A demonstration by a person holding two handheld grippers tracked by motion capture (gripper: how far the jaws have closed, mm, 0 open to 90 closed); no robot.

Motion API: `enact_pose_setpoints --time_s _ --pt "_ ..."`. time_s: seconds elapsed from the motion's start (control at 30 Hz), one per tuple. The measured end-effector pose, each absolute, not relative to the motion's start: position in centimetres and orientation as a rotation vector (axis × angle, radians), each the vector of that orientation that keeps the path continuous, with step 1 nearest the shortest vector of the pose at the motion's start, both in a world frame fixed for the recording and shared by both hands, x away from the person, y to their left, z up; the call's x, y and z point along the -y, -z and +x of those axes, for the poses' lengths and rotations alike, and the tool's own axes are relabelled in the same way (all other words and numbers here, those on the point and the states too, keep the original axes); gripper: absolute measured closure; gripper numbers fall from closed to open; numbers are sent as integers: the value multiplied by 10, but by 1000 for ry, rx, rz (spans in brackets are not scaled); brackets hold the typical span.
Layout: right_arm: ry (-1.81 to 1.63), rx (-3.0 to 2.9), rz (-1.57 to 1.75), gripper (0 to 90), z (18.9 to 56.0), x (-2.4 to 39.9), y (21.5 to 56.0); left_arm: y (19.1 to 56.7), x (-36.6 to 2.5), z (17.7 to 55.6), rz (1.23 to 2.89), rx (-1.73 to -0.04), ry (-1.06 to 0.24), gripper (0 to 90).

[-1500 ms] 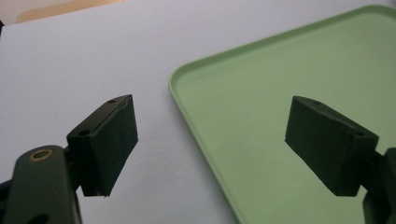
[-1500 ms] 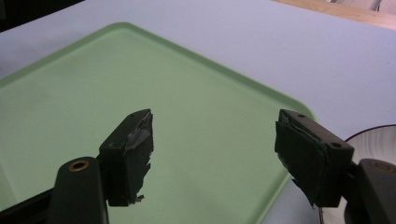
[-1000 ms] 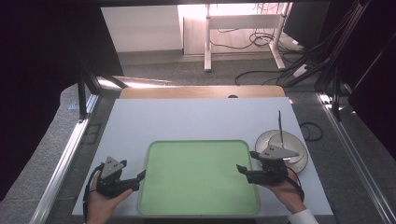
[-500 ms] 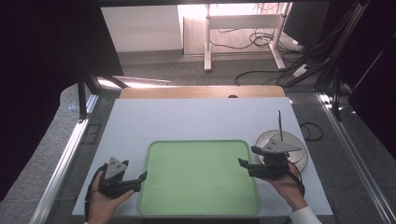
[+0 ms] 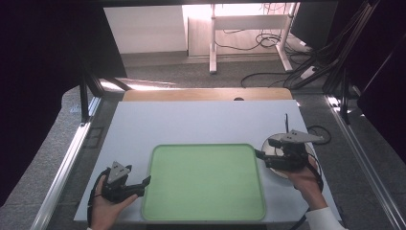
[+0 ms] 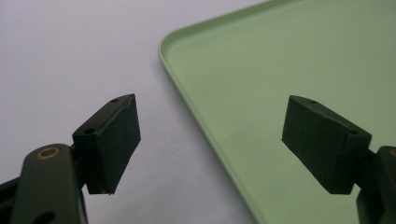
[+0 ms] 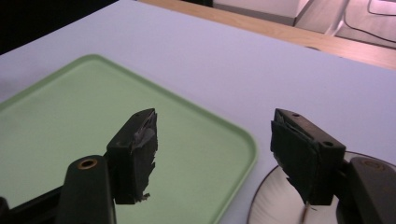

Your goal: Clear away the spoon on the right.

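My own two black, block-shaped jaws stand wide apart with nothing between them, the left gripper (image 6: 212, 149) hanging over the table. My left pad (image 6: 114, 140) sits above the pale white tabletop (image 6: 70, 56). My right pad (image 6: 322, 140) sits above the flat light-green plastic tray with a raised rim (image 6: 289, 51). The tray's rounded corner lies far and between my jaws, its edge running down toward the near right.

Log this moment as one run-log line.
left gripper: open, at green tray left edge | right gripper: open, over plate | tray: empty
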State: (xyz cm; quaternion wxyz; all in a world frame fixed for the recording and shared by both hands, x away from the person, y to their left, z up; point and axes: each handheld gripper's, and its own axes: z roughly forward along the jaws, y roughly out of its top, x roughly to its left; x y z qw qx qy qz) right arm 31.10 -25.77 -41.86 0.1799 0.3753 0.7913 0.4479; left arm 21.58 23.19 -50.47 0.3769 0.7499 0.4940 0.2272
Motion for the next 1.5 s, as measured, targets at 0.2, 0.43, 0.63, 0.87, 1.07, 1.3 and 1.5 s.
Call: enact_pose_setpoints --time_s 0.2,0.43,0.63,0.87,1.07,1.3,1.5 --pt "-1247 -2229 1060 320 316 262 408 501 -231 212 1908 -1249 -580 192" --pt "-1200 -2219 1082 329 330 263 401 502 -236 212 1898 -1260 -577 195" --pt "-1177 -2177 1106 345 344 272 394 502 -236 213 1899 -1257 -575 199" --pt "-1202 -2118 1176 366 362 289 389 502 -235 212 1903 -1259 -576 197" --pt "-1169 -2089 1239 373 373 302 393 501 -236 211 1893 -1263 -579 196" --pt "-1116 -2051 1354 395 394 322 404 502 -236 212 1902 -1261 -573 195" --pt "-1073 -2050 1391 413 405 326 411 502 -236 211 1900 -1263 -577 195"
